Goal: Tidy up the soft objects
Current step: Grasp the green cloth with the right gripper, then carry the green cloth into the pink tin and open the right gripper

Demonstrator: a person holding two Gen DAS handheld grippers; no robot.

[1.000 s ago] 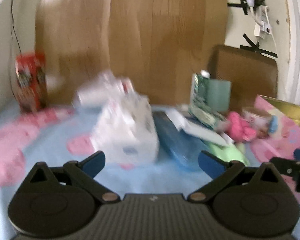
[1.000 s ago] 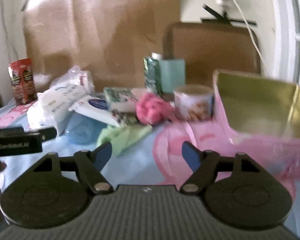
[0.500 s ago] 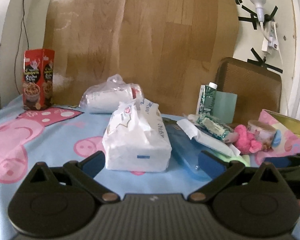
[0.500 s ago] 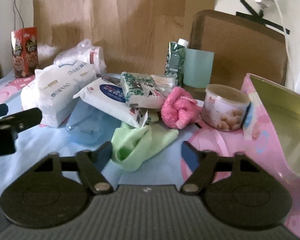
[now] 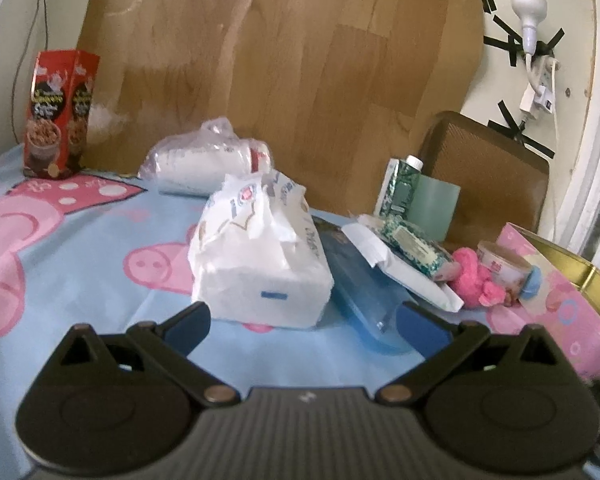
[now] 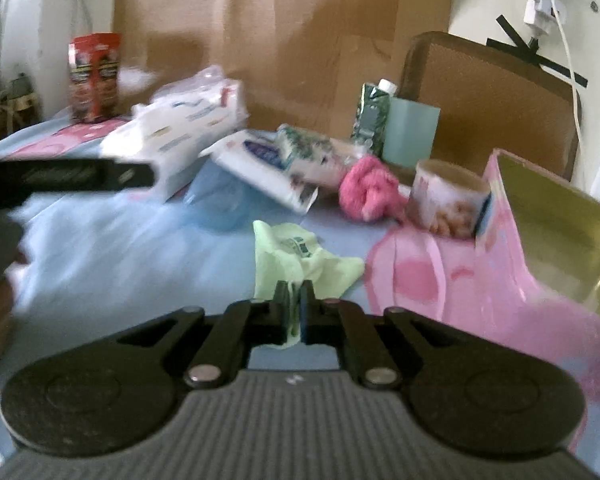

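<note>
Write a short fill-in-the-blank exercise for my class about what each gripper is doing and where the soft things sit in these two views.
1. The right gripper is shut on the light ____ cloth.
2. The left gripper is ____, holding nothing.
3. The fluffy pink item lies directly beside the round ____.
4. The red carton stands ____.

Missing words: green; open; tin; upright

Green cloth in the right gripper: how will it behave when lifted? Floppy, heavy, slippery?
Probably floppy: the green cloth lies crumpled and folded on the blue sheet, so it should drape. Likely light, since it looks thin. The right gripper is pinched on just one edge, so the rest may drag across the sheet or slip out.
</note>
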